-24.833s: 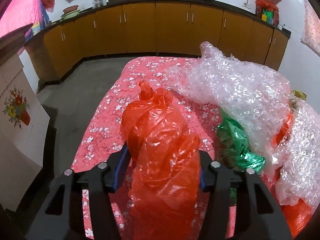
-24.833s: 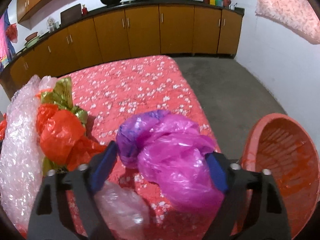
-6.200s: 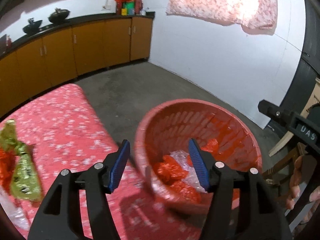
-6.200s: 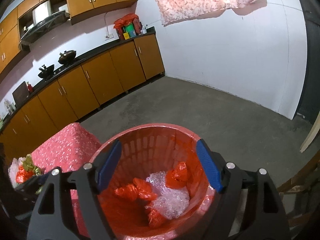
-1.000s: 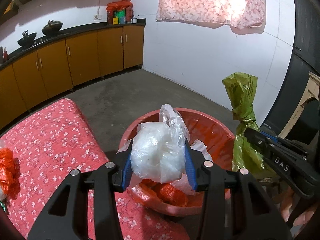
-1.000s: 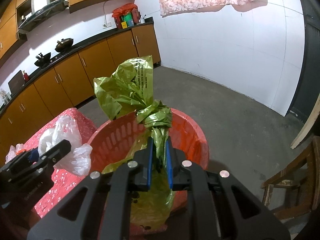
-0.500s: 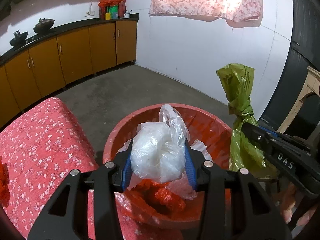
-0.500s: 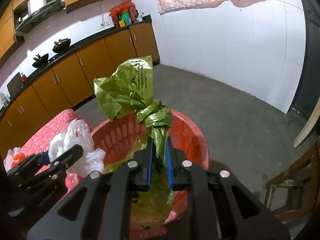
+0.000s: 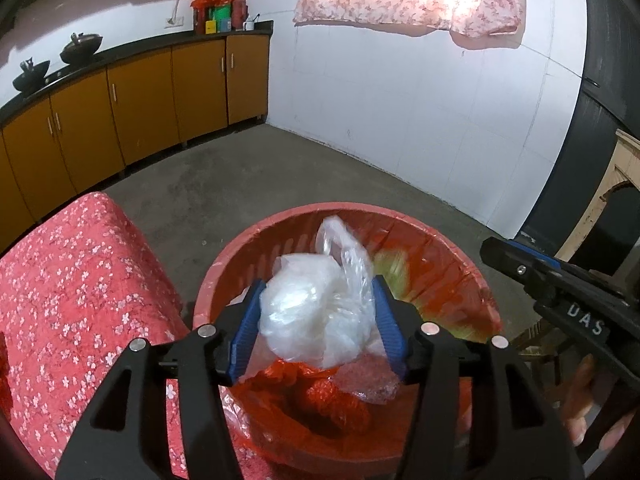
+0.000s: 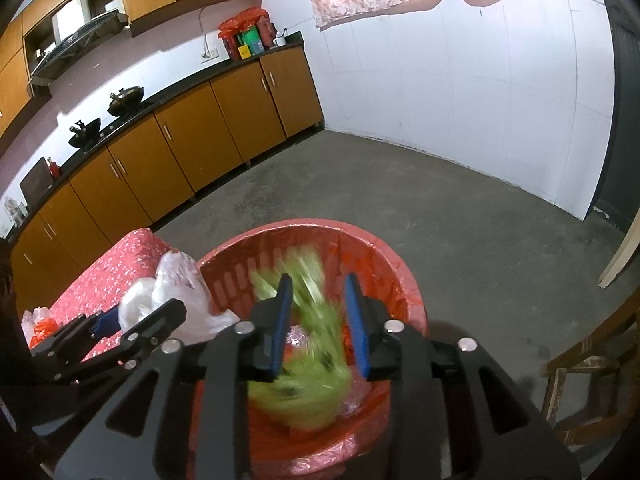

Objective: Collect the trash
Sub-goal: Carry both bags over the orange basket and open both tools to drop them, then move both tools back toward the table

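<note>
White letters "DAS" show on the black frame of the right gripper [image 10: 318, 316], whose 2 blue-padded jaws are opening, clear of a blurred, crinkly green plastic bag [image 10: 308, 364] that sits between them inside the round, slatted red basket [image 10: 404, 284]. The left gripper [image 9: 318, 330] hangs over the same basket [image 9: 224, 264], jaws opening around a bunched clear plastic bag [image 9: 316, 304] that just fills the gap, above crumpled red bags [image 9: 332, 396] and bubble wrap [image 9: 372, 380]. Beside the basket is a table's red flowered cloth [image 9: 80, 280].
</note>
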`<act>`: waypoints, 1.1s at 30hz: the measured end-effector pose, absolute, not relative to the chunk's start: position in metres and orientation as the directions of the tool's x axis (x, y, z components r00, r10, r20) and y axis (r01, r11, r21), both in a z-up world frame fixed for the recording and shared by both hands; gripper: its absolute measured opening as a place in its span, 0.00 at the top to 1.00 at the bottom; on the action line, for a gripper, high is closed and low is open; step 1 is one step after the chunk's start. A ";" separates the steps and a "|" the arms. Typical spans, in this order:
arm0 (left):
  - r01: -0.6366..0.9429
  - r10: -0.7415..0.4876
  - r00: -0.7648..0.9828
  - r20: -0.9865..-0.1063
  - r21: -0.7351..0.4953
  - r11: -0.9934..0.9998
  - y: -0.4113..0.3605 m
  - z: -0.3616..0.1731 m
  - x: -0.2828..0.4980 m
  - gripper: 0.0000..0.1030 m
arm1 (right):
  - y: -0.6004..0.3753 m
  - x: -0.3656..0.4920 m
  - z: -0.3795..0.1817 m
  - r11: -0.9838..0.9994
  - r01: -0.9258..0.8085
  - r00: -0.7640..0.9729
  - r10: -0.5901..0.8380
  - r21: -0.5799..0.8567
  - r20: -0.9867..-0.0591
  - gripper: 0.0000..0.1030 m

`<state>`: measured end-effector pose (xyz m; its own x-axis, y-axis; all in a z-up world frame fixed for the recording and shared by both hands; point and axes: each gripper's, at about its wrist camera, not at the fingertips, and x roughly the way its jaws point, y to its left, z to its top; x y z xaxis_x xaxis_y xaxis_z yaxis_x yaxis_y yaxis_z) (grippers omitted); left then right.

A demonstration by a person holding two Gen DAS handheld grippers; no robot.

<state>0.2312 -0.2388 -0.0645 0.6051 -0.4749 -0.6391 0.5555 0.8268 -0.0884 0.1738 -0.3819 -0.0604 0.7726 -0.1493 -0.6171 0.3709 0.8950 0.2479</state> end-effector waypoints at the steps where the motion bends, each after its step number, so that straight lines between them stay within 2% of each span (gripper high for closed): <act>1: 0.553 -0.473 0.605 -0.641 -0.090 0.828 -0.237 -0.065 0.231 0.46 | -0.383 0.173 -0.060 0.894 0.373 0.773 -0.150 0.249 -0.616 0.69; 4: 0.548 -0.475 0.605 -0.638 -0.099 0.831 -0.234 -0.065 0.231 0.41 | -0.387 0.172 -0.061 0.888 0.387 0.768 -0.161 0.250 -0.619 0.67; 11: 0.526 -0.464 0.624 -0.629 -0.101 0.844 -0.223 -0.060 0.225 0.41 | -0.389 0.168 -0.060 0.886 0.402 0.760 -0.183 0.231 -0.624 0.61; 13: 0.505 -0.450 0.642 -0.620 -0.100 0.857 -0.214 -0.057 0.221 0.37 | -0.383 0.167 -0.057 0.895 0.391 0.764 -0.186 0.213 -0.618 0.53; 16: 0.474 -0.428 0.669 -0.608 -0.096 0.875 -0.193 -0.051 0.213 0.37 | -0.371 0.164 -0.053 0.909 0.366 0.779 -0.183 0.198 -0.600 0.40; 18: 0.450 -0.410 0.687 -0.600 -0.092 0.888 -0.177 -0.048 0.208 0.33 | -0.359 0.163 -0.049 0.921 0.343 0.792 -0.177 0.187 -0.584 0.34; 19: 0.427 -0.390 0.705 -0.592 -0.085 0.900 -0.165 -0.046 0.203 0.30 | -0.353 0.164 -0.047 0.925 0.331 0.798 -0.170 0.185 -0.578 0.32; 25: 0.279 -0.275 0.766 -0.581 -0.085 0.957 -0.094 -0.041 0.189 0.29 | -0.308 0.171 -0.041 0.957 0.247 0.818 -0.121 0.153 -0.562 0.24; 33: 0.006 -0.006 0.828 -0.561 0.000 1.000 0.028 -0.042 0.159 0.27 | -0.234 0.186 -0.037 0.987 0.098 0.826 -0.008 0.129 -0.563 0.22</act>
<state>0.1587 0.0277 -0.0417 0.8276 -0.0055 -0.5613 0.0064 1.0000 -0.0003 0.1864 -0.2343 -0.0370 0.8263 -0.0082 -0.5632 0.0980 0.9867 0.1294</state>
